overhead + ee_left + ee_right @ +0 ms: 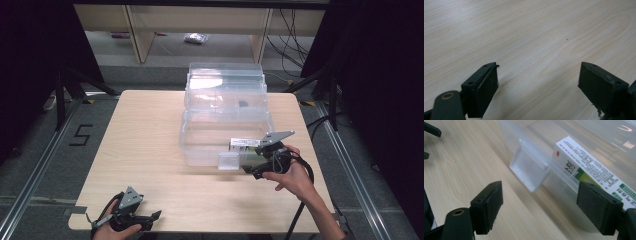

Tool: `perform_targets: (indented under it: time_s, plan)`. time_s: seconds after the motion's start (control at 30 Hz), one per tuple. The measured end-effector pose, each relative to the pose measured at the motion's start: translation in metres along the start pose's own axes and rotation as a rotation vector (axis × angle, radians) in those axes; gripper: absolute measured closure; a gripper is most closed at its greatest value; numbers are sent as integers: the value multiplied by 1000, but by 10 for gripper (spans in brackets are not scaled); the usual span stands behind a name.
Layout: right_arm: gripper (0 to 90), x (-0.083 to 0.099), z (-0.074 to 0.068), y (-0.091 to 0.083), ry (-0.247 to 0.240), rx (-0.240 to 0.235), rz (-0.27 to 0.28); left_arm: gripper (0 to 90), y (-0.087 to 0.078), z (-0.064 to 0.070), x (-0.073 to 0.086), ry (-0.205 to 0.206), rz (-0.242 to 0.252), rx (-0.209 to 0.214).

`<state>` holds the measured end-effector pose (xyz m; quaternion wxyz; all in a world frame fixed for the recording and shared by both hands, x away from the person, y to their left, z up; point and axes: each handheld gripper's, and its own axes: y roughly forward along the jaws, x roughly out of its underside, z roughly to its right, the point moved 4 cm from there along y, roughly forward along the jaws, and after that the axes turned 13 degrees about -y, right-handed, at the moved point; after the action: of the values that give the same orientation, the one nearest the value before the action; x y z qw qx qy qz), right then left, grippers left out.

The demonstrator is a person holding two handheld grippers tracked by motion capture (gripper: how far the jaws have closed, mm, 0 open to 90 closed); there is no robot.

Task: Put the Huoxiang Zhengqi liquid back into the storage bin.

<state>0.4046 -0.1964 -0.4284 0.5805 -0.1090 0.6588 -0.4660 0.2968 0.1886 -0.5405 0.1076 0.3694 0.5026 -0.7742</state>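
Holding right tongs low at the front wall of the clear bin, jaws spread wide and clamped on nothing. Seen from the high view: bin standing mid-surface toward the far edge, lid tipped up behind it, a small clear latch hanging at the front wall, just left of the right tongs. Lying inside the bin against that front wall, a white box with green print, long side along the wall. Seen from the right gripper view: latch sticking out from the bin and reaching down to the surface, between the two jaws but farther off and untouched; box behind the clear wall, its printed face turned up, right end hidden behind the right jaw; right tongs over bare wood beside the wall. Resting left tongs near the front left corner of the surface, well apart from the bin, gripped by a hand at the bottom edge. Seen from the left gripper view: left tongs with jaws wide apart, empty, over plain pale wood grain. Right hand wrapped round the right tool, cable trailing off toward the near right corner.
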Motion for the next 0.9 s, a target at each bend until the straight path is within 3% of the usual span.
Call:
perform_targets:
  time_s: [0.07, 0.17, 0.2, 0.23, 0.37, 0.5, 0.53, 0.57, 0.73, 0.8, 0.83, 0.9]
  plan:
    - [223, 5, -9, 6, 13, 14, 32, 156, -1, -1, 0, 10, -11, 2]
    - [223, 9, -13, 8, 16, 10, 26, 155, -1, 0, 0, 12, -9, -2]
    - [221, 11, -13, 11, -15, 17, 28, 155, 0, 1, 0, -5, 9, 7]
    - [223, 15, -17, 11, -12, 12, 33, 156, 0, 1, 0, -8, 14, 4]
    - [222, 23, -25, 13, 2, 5, 26, 155, -1, 0, 1, 12, -9, 2]
    - [215, 30, -31, 16, -40, 13, 42, 156, 0, 1, 0, 6, 2, 9]
    - [214, 31, -35, 14, -7, 13, 18, 155, 0, 1, 0, 4, 4, 5]
    - [213, 32, -35, 15, -31, 21, 36, 156, 0, 1, 0, 3, 5, 5]
    - [212, 35, -44, 15, -24, 5, 28, 156, -1, 1, 0, 3, -1, 3]
    - [211, 37, -45, 16, -58, 1, 29, 155, -1, 1, 0, 2, 1, 6]
    - [210, 39, -48, 16, -19, 15, 20, 155, -1, 1, 0, 4, 6, 9]
    - [210, 40, -49, 16, -28, 14, 22, 155, -1, 1, 0, 4, 6, 10]
